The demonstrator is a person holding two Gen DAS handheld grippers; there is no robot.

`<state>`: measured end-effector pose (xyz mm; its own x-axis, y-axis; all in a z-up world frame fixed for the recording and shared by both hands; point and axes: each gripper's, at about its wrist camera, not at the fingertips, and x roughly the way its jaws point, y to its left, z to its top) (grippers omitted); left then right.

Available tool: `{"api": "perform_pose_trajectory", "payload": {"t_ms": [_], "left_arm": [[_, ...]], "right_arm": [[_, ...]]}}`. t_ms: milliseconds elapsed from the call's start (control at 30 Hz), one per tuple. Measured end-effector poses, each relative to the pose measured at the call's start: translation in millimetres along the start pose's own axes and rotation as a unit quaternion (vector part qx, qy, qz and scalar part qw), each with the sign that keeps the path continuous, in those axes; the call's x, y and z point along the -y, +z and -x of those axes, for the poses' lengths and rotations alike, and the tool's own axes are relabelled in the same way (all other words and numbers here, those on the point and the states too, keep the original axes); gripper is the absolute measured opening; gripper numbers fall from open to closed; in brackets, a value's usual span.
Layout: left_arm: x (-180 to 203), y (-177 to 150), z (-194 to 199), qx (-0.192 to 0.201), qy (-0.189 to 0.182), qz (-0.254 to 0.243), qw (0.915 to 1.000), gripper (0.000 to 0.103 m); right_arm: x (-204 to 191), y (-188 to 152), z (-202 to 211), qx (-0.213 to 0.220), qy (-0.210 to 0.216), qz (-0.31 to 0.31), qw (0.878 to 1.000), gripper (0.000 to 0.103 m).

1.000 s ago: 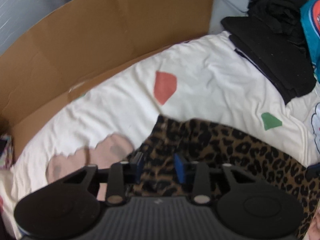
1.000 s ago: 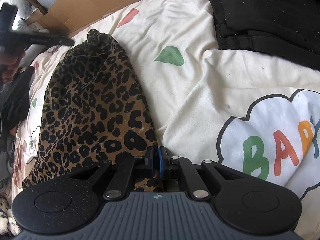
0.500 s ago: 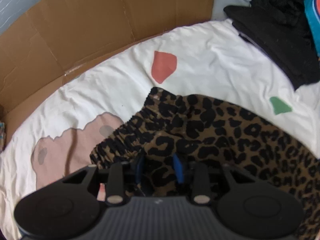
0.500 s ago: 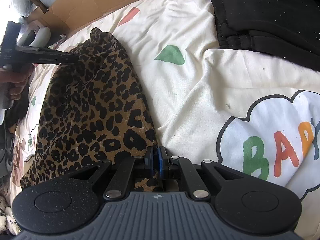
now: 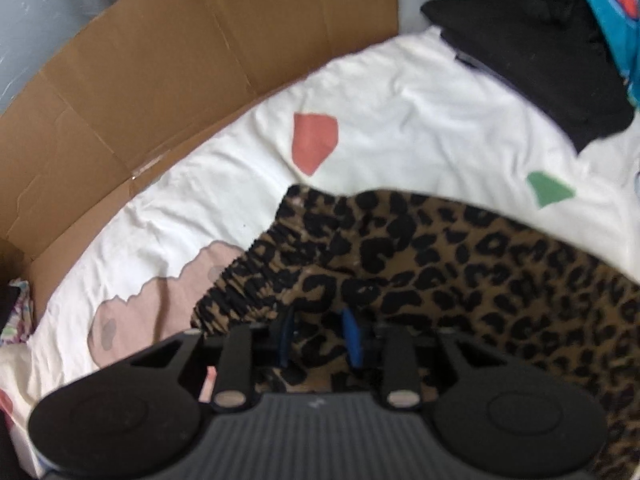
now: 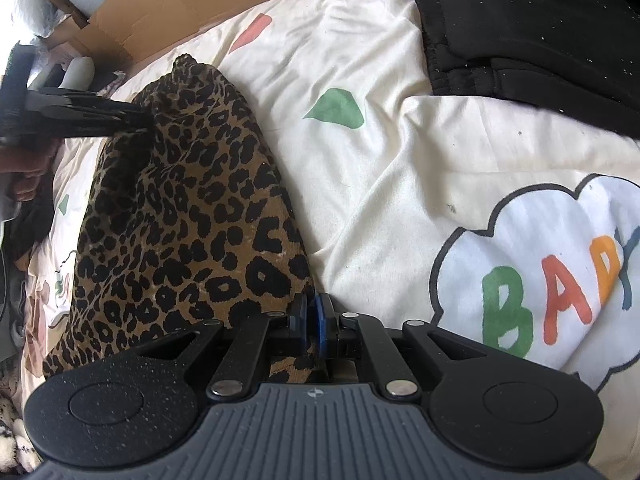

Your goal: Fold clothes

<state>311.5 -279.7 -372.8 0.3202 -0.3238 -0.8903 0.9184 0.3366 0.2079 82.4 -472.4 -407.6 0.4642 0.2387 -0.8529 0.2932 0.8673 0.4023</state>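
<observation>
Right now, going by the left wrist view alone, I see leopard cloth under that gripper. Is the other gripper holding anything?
Observer: Yes. The right gripper is shut on the near corner of the leopard-print garment.
Operator: How does the cloth lie between the two grippers?
Observer: It runs as one long strip over the cream bedspread. The left gripper meets it near its far, narrow end.
Operator: Anything close to the right gripper that I should note?
Observer: To its right, a white cloud print on the bedding shows coloured letters, B and A, with the rest cut off at the edge of the picture.
</observation>
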Motion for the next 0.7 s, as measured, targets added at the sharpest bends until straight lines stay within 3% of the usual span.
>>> {"api": "perform_pose_trajectory", "payload": {"t_ms": [233,400,700], "left_arm": [[6,-10,17,0.016,-0.053,0.033,0.9979,0.015],[5,-30,-15,-0.010,-0.058,0.071,0.9957,0.012],[3,-54,-26,0.017,-0.072,0.136,0.9880,0.012]], "right_arm": [[-5,2,20,0.012,-0.001,0.009,1.000,0.006],[-20,8,22,0.030,-0.001,0.030,0.999,0.006],[-55,17,-5,0.041,0.021,0.075,0.996,0.007]]}}
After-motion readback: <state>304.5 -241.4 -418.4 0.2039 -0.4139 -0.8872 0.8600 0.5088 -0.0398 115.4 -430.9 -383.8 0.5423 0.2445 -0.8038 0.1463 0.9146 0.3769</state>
